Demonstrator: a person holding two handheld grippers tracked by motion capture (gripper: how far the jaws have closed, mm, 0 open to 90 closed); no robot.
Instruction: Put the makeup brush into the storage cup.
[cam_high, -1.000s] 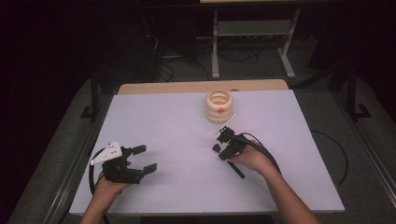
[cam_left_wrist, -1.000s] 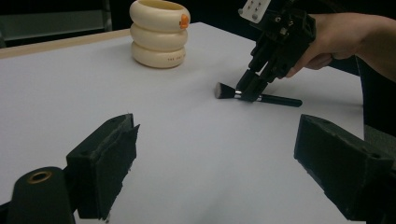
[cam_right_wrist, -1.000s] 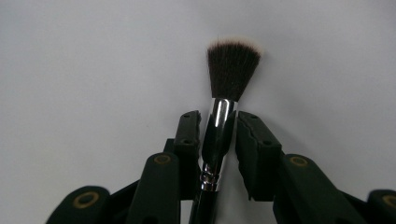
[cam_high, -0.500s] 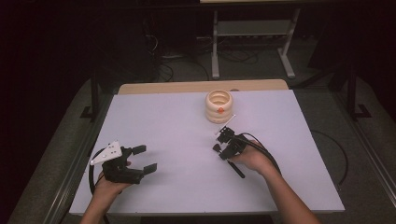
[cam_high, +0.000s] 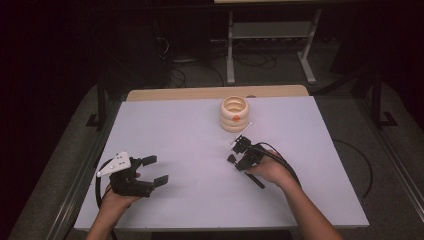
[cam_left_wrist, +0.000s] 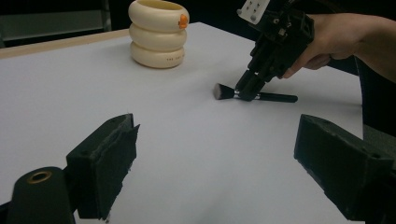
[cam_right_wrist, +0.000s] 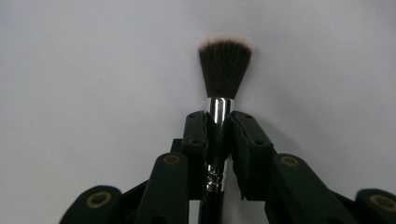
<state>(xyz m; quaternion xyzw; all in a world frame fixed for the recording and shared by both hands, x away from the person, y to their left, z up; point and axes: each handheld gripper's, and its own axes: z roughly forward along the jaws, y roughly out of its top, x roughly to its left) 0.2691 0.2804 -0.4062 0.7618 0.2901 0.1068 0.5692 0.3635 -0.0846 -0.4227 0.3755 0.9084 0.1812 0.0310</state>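
Brush pinched on the table
Right gripper (cam_right_wrist: 218, 135) has just closed on the brush (cam_right_wrist: 223, 70); its handle end is cut off. Left gripper (cam_left_wrist: 217, 154) gapes empty. Ringed holder's (cam_high: 234, 114) inside unseen.

Setting: a lab or recording studio, not a home. White tabletop (cam_high: 190, 150) with a bare wooden strip along its far edge, standing on grey carpet (cam_high: 400, 165). Surroundings are dark, with the light falling on the work surface. Behind it, a metal equipment stand (cam_high: 270, 45) with loose cables (cam_high: 200, 70) bundled on the floor beside it. Another black cable (cam_high: 362, 170) loops off the right side. Black frame posts (cam_high: 101, 95) flank the tabletop.
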